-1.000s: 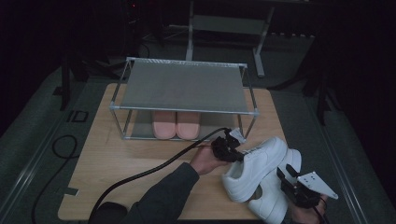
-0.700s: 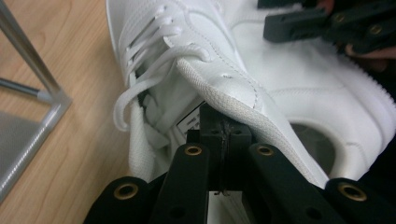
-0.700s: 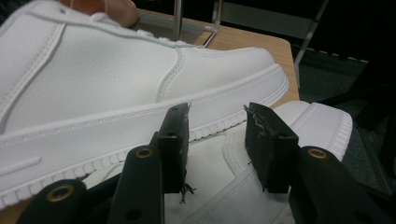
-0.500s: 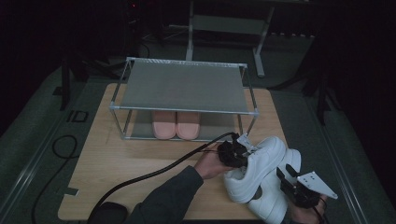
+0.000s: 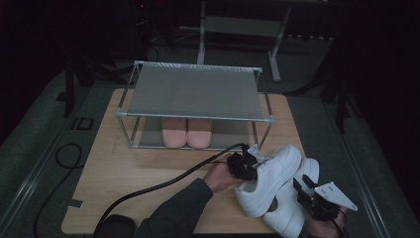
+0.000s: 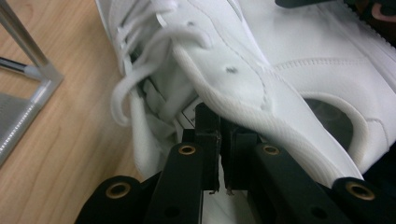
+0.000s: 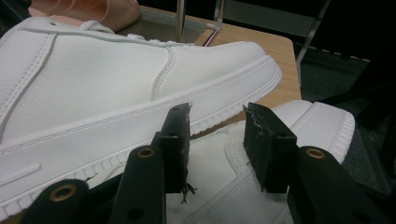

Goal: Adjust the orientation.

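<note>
High view showed your left gripper (image 5: 246, 166) pinching the collar of the upper white leather sneaker (image 5: 271, 176), tilted against its mate (image 5: 292, 210) near the silver mesh shoe rack (image 5: 195, 91). Its jaws had just eased slightly. Your right gripper (image 5: 311, 197) hovered half-open over the mate. Next, probably, lift toward the rack.

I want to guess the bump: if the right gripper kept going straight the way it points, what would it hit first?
Probably the lower white sneaker just beyond the right gripper; its open jaws point along it, though depth is hard to judge.
</note>
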Tool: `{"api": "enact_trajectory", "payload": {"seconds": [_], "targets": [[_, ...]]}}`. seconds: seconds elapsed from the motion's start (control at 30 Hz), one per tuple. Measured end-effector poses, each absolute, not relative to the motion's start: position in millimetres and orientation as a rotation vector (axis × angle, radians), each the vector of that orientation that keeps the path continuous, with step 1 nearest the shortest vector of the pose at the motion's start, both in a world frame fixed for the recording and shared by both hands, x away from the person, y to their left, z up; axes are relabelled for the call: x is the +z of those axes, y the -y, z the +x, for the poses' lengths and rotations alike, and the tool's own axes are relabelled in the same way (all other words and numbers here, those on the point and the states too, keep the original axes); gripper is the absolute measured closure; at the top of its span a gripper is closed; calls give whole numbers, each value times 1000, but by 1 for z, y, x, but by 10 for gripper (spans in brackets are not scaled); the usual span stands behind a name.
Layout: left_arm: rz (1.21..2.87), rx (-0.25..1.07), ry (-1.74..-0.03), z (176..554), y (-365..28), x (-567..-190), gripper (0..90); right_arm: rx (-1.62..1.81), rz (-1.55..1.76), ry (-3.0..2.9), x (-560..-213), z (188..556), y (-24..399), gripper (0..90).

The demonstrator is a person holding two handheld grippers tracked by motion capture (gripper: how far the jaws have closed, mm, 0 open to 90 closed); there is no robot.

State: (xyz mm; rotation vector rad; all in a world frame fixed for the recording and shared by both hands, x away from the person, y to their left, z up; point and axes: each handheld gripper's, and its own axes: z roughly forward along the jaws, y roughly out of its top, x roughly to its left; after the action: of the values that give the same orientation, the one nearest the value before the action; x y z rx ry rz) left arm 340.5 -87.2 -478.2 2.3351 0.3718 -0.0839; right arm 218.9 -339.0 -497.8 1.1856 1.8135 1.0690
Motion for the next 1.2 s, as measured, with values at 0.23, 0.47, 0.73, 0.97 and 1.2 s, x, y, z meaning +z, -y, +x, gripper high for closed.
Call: {"api": "enact_trajectory", "payload": {"seconds": [0.23, 0.47, 0.73, 0.97, 1.2], "targets": [[2354, -110, -367, 337, 80, -482, 838, 1066, 1186, -1814, -498, 219, 339, 603], [2454, -159, -331, 332, 83, -493, 865, 1065, 1185, -1814, -498, 219, 339, 603], [2537, -60, -361, 330, 85, -495, 899, 1066, 1187, -1813, -497, 219, 340, 605], [2469, -69, -371, 329, 83, -488, 899, 1067, 1190, -1812, -497, 218, 340, 605], [2373, -103, -380, 333, 79, -476, 899, 1055, 1189, -1825, -496, 218, 337, 624]]}}
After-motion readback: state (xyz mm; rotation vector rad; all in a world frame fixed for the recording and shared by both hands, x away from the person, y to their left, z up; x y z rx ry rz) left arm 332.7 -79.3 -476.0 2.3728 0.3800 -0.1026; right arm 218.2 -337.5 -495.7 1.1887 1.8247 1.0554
